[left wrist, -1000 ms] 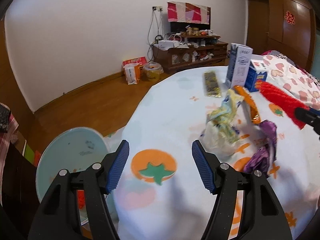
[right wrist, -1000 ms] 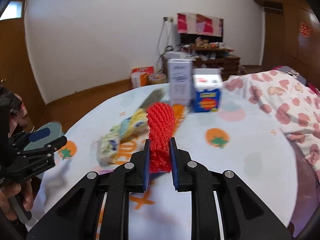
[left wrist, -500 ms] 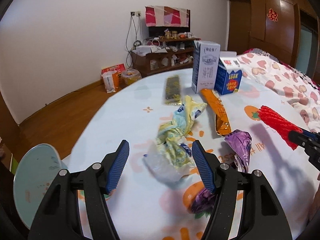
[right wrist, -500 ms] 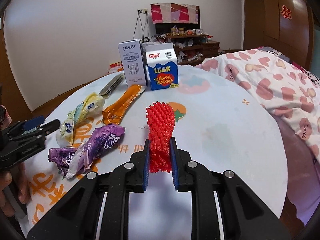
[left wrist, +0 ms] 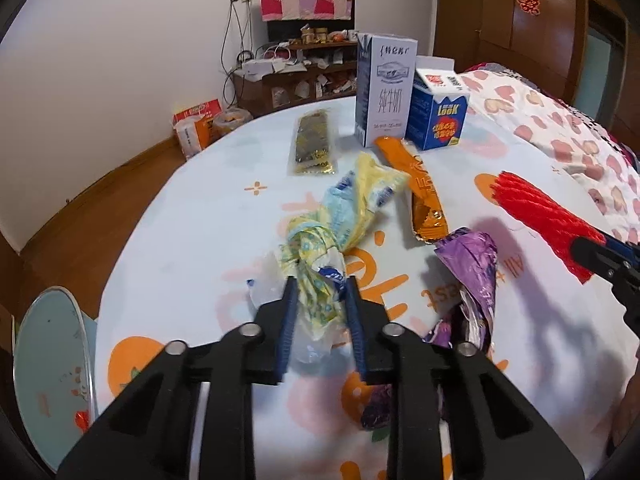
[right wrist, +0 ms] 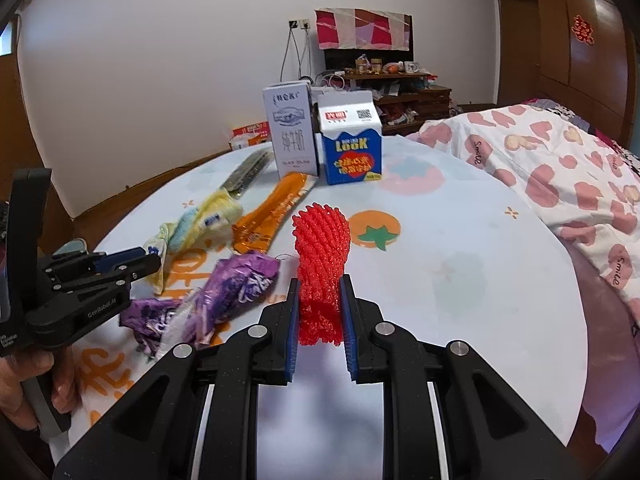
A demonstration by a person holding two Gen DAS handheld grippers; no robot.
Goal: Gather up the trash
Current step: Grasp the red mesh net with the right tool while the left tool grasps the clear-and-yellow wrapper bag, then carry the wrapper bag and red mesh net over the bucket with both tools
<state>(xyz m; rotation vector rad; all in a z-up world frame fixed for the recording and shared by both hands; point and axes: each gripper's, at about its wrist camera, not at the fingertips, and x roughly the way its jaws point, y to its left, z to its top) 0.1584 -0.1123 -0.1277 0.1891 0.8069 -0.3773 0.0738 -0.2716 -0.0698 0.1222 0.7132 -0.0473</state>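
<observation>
On the far side of the round worktop (left wrist: 192,216) two cartons stand side by side, touching or nearly so: the taller white-and-navy milk carton (left wrist: 385,90) on the left carries large Chinese characters down its face that I read as "纯牛奶", and the shorter blue carton (left wrist: 438,114) to its right says "LOOK" in yellow, with red writing below that is too small for me to make out. Just left of them lies a flat dark wrapper (left wrist: 313,142) with gold print, illegible from here.

My left tool (left wrist: 318,292) has just been closing, and its blue pads now pinch the near, twisted end of the yellow-and-blue wrapper (left wrist: 352,208), which stretches away from the tool towards the cartons, with a clear plastic piece beside it. Right of that lies the orange wrapper (left wrist: 426,190), then the crumpled purple wrapper (left wrist: 472,264) near my left tool's right finger.

My right tool (right wrist: 320,300) is clamped on the lower end of the red foam net (right wrist: 322,248), which stands upright above the worktop. In the right wrist view my left tool's body reads "GenRobot.AI", I think; the letters are small.
</observation>
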